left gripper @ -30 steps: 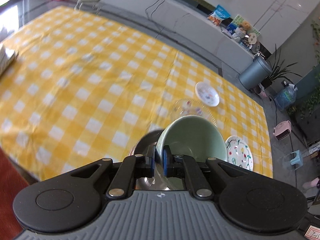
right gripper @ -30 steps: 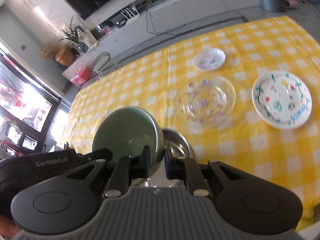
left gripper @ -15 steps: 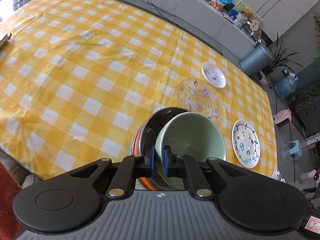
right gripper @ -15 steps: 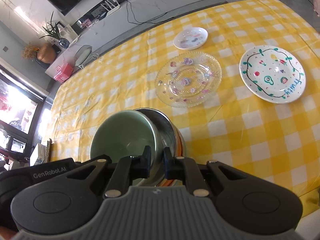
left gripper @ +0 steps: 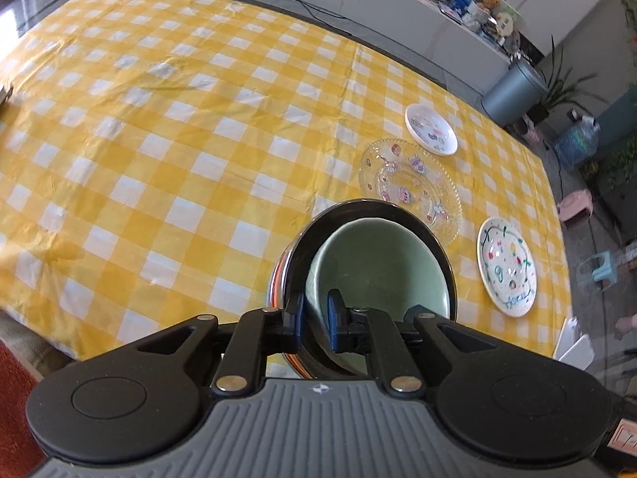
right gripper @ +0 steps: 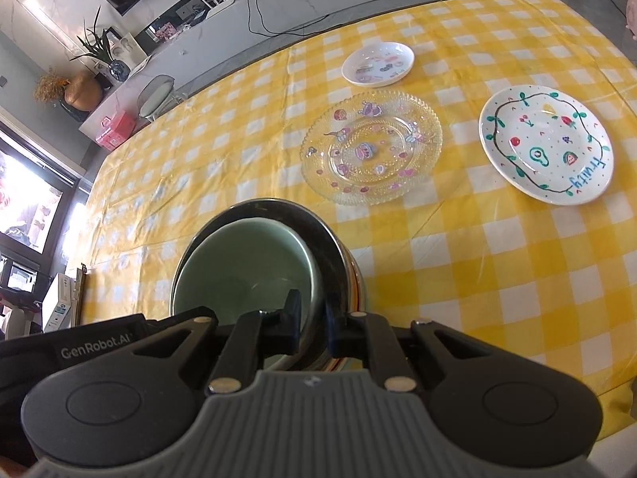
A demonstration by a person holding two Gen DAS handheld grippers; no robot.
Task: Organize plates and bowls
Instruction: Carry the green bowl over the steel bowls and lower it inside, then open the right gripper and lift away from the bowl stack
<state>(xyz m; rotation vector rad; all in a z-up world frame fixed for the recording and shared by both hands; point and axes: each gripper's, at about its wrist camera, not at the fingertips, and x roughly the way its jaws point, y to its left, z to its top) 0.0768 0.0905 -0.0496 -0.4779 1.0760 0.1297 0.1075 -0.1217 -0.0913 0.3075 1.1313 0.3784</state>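
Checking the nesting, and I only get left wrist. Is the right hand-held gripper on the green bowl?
Observer: Yes. The right hand-held gripper is clamped on the rim of the green bowl, with one finger inside.
Operator: Steel bowl touching the glass plate? They overlap here.
Observer: No. Right wrist shows tablecloth between the steel bowl and the glass plate.
Operator: Any text on the painted plate?
Observer: The painted plate reads "fruity".

Each wrist view looks steeply down along its jaws, close over the worktop [left gripper: 167, 167]. The left faces rightward, the right leftward. Both share the nested bowls [left gripper: 378, 263] and three plates [right gripper: 372, 147].
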